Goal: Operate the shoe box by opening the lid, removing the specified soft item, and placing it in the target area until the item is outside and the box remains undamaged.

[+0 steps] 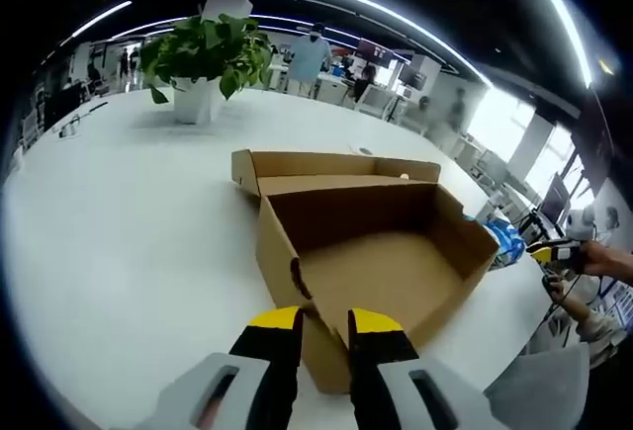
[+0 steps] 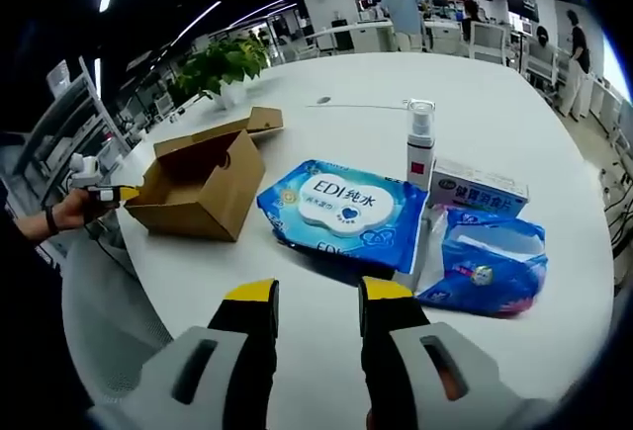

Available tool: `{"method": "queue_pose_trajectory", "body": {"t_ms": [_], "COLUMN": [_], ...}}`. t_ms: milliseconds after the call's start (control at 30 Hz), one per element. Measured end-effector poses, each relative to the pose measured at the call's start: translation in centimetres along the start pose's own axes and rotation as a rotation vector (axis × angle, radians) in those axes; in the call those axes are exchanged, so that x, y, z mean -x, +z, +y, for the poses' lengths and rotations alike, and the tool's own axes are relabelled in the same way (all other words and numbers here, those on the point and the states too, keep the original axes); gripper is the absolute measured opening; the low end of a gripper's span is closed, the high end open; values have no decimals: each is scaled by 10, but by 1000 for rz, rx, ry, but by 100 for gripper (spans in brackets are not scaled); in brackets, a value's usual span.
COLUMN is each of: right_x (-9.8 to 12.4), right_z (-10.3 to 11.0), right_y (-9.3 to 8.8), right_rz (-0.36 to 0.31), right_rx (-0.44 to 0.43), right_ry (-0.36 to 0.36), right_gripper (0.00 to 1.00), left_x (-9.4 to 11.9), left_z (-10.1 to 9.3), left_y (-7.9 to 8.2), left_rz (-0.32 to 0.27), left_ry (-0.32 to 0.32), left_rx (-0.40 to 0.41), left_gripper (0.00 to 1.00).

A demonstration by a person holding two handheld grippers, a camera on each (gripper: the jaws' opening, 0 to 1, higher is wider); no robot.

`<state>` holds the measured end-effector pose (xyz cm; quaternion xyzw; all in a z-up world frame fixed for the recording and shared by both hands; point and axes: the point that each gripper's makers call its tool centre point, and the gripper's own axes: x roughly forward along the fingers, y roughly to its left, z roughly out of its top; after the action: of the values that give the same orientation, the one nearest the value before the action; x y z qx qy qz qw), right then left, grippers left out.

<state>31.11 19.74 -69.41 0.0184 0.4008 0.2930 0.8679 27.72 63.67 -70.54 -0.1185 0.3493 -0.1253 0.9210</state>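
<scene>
The brown cardboard shoe box (image 1: 381, 252) stands open on the white table, its lid (image 1: 336, 165) folded back and its inside bare. My left gripper (image 1: 325, 326) is open at the box's near corner, which shows in the gap between the jaws. In the right gripper view the box (image 2: 198, 188) sits left of a soft blue wet-wipes pack (image 2: 346, 208) lying flat on the table. My right gripper (image 2: 318, 306) is open just in front of that pack, holding nothing. A hand holds the left gripper (image 2: 104, 193) at the box's left corner.
A spray bottle (image 2: 420, 143), a small white carton (image 2: 480, 193) and a blue plastic bag (image 2: 485, 257) sit to the right of the pack. A potted plant (image 1: 203, 54) stands at the far side of the table (image 1: 119, 232). People stand at desks behind.
</scene>
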Motion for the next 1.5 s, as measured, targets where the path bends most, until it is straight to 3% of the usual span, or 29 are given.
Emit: {"method": "queue_pose_trajectory", "body": {"t_ms": [333,767,1133,1500], "right_x": [-12,-36,-63,-95], "right_z": [17,44,60,63], "right_y": [11,37,74,106], "right_rz": [-8,-28,-66,-91], "right_rx": [6,18,16,-28], "right_ry": [38,88,111,115], "right_gripper": [31,31,31,31], "left_x": [1,-2,4,5], "left_z": [-4,-29,-36,-35], "left_y": [-3,-13,-16,-16], "left_rz": [34,88,105,98], "left_ry": [-45,-140,-190,-191], "left_rx": [-77,-172,-214,-206], "left_gripper": [18,18,17,16]}}
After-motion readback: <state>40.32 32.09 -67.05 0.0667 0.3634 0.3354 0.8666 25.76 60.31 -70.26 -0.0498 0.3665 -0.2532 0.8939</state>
